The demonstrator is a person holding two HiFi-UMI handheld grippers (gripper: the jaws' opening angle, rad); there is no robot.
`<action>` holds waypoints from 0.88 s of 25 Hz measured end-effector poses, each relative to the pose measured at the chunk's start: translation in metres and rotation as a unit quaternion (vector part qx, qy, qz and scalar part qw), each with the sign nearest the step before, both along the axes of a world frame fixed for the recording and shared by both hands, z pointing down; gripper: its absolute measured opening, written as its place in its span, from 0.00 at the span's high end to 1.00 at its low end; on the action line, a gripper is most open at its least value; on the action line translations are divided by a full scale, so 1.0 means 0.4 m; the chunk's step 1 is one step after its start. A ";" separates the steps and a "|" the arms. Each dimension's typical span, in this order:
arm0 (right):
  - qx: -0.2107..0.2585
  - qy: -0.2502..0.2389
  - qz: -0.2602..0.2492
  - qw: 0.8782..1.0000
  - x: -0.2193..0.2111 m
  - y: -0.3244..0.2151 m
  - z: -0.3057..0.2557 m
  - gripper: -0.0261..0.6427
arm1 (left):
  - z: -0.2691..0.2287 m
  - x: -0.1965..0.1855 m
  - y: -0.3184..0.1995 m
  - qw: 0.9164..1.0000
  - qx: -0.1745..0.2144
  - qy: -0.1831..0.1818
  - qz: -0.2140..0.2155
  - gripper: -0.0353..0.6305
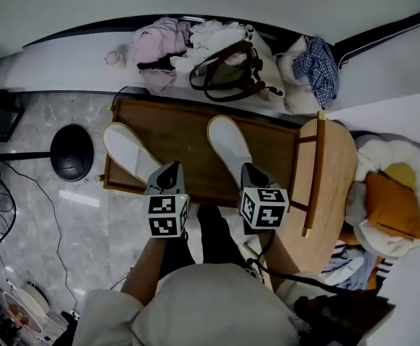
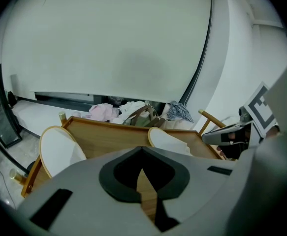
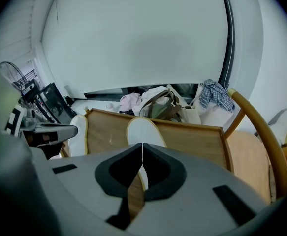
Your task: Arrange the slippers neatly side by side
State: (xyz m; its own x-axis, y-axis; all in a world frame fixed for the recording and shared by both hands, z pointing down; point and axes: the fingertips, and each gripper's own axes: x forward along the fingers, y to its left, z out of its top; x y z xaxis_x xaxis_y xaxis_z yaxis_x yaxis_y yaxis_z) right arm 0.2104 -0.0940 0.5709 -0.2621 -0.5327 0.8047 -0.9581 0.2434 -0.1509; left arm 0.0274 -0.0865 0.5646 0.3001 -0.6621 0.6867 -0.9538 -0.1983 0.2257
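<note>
On the bench [image 1: 188,139], the left slipper [image 1: 129,152] lay at 10 o'clock of the left gripper [image 1: 169,173], the right slipper [image 1: 229,144] at 11 of the right gripper [image 1: 252,171]; both pairs of jaws were closed tight, holding nothing.

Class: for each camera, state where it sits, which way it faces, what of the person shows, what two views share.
Head view: on the head, steeply down at the wooden tray; forearms, left gripper, right gripper.
Left gripper view: on the left gripper, along its shut jaws; right gripper at right.
Right gripper view: on the right gripper, along its shut jaws; left gripper at left.
Shared: two slippers.
</note>
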 end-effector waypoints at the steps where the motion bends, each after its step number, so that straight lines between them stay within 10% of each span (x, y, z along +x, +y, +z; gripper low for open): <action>1: -0.003 0.003 -0.002 1.000 0.000 -0.002 0.004 0.91 | 0.002 0.003 -0.001 1.000 -0.001 0.000 0.000 0.94; 22: -0.022 0.006 -0.065 0.998 -0.036 -0.043 0.057 0.90 | 0.030 -0.025 0.008 1.000 -0.015 -0.008 -0.021 0.94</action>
State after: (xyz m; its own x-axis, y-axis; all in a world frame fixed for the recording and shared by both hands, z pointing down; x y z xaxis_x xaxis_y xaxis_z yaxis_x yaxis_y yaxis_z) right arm 0.1958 -0.1112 0.5936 -0.3165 -0.4586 0.8304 -0.9210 0.3582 -0.1533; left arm 0.0172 -0.0835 0.5766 0.2612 -0.6532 0.7107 -0.9647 -0.1514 0.2153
